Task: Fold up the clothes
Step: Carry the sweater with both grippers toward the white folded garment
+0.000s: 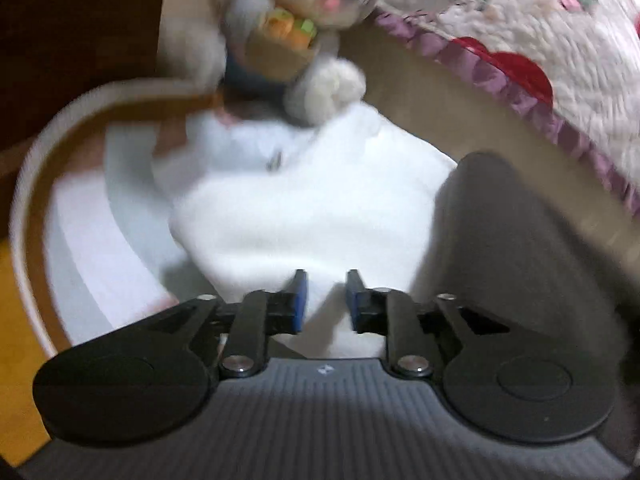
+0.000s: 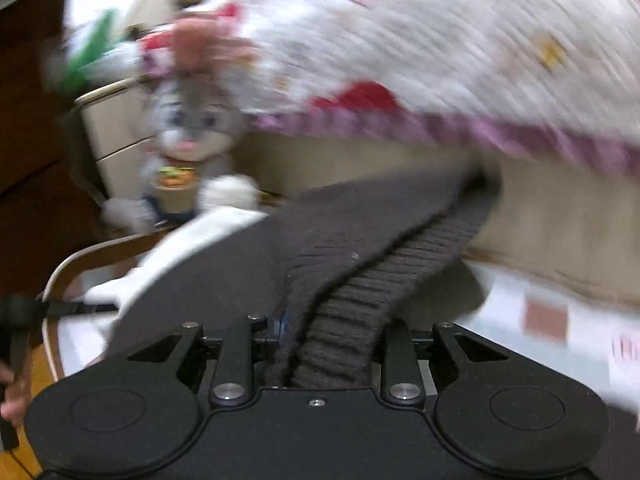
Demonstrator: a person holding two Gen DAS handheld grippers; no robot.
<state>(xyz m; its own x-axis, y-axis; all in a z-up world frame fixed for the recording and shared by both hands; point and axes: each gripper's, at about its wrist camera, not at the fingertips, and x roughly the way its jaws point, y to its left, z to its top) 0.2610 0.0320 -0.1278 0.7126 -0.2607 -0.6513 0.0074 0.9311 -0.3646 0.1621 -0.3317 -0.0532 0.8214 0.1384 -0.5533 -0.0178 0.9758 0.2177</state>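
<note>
The right gripper pinches the soft, floppy brown sweater by its thick ribbed edge, low middle. The left gripper is spread, empty, over the white cloth.

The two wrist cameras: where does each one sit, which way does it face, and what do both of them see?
Left wrist: on the left gripper, looking forward and down along its fingers at a white garment on a round table; the blue pads stand apart with white cloth between them.
Right wrist: on the right gripper, looking forward and down; its fingers grip a dark knitted sweater; a hand shows at the left edge.
Shared: the stuffed rabbit, the white garment, the dark sweater, the quilt.
</note>
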